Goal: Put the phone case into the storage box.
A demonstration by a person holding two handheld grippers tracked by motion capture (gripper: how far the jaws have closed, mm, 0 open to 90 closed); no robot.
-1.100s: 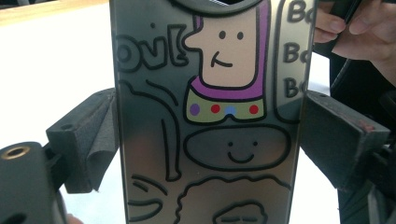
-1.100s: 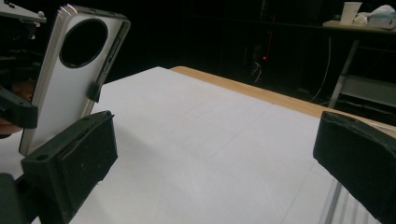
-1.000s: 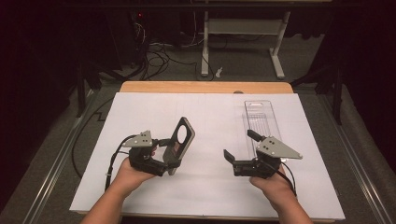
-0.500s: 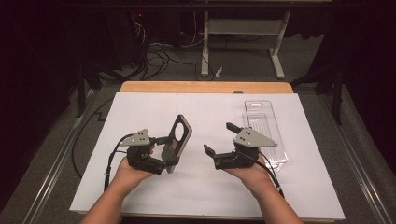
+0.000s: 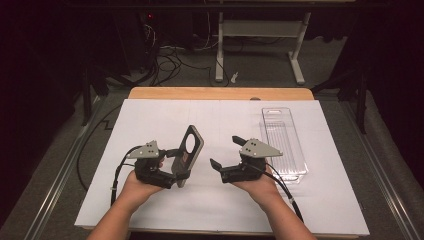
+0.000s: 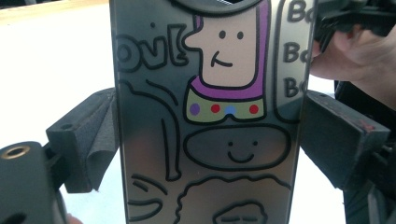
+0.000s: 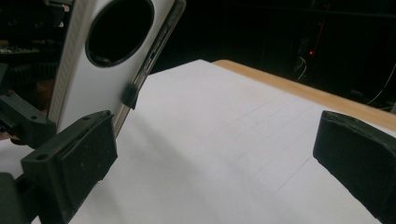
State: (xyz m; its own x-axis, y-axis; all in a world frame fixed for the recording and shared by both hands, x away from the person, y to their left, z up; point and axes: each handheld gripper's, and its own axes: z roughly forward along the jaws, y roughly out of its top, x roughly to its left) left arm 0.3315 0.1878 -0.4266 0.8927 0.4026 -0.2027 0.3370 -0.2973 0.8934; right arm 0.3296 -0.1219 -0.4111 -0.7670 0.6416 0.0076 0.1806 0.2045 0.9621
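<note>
The left gripper is clamped on a phone case, its pads pressing the case's two long edges, and holds it upright and tilted over the left half of the white sheet. The case is a flat, shiny silver slab with a large round hole near its top. The right gripper has its jaws spread wide with nothing between them, pointing left at the case from near by, not touching it.

The left gripper view gives the case from the printed side: black-outlined cartoon drawings, a face with a purple hood, a collar with coloured dots, a smiling oval, and bits of lettering. It also shows the pads gripping both edges. The right gripper view shows the other side: plain pale surface, dark hole, a small dark button on the edge. The high view alone shows a clear plastic tray lying flat at the sheet's right, behind the right hand.

Since a second ago the right gripper has come left, away from the tray toward the case. The left gripper and case have stayed put.
</note>
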